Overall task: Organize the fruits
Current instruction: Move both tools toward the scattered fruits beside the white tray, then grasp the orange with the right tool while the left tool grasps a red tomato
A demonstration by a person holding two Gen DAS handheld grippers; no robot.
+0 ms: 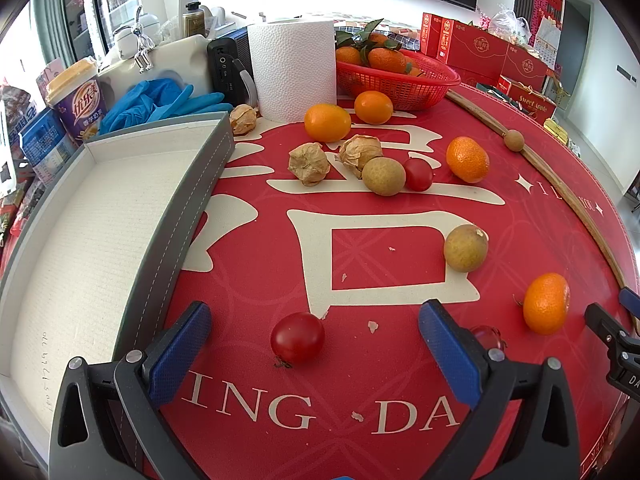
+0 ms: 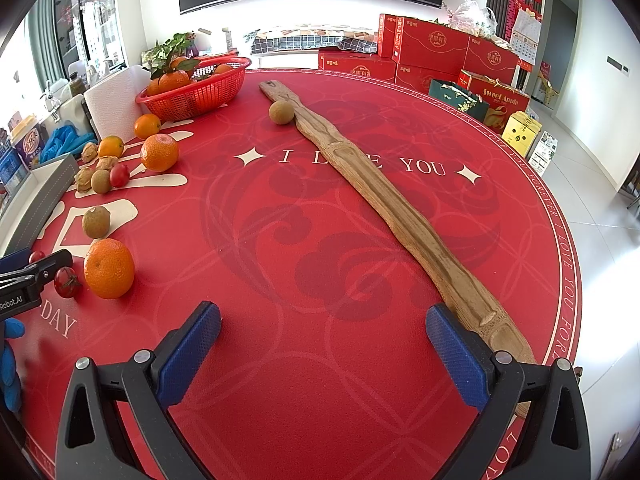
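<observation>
My left gripper (image 1: 316,344) is open low over the red mat, and a cherry tomato (image 1: 297,337) lies between its fingers. A second tomato (image 1: 486,336) is half hidden behind the right finger. A grey empty tray (image 1: 188,196) lies to the left. Ahead are several oranges (image 1: 546,303), brown longans (image 1: 465,248), papery husk fruits (image 1: 309,163) and another tomato (image 1: 418,174). My right gripper (image 2: 324,352) is open over bare mat, empty. An orange (image 2: 108,268) and a tomato (image 2: 66,281) sit to its left beside the other gripper (image 2: 28,276).
A long wooden board (image 2: 384,208) crosses the mat diagonally, with a longan (image 2: 281,112) against it. At the back stand a red basket (image 1: 400,82) of leafy oranges and a paper towel roll (image 1: 292,70). Blue gloves (image 1: 160,100), a cup and red gift boxes crowd the edges.
</observation>
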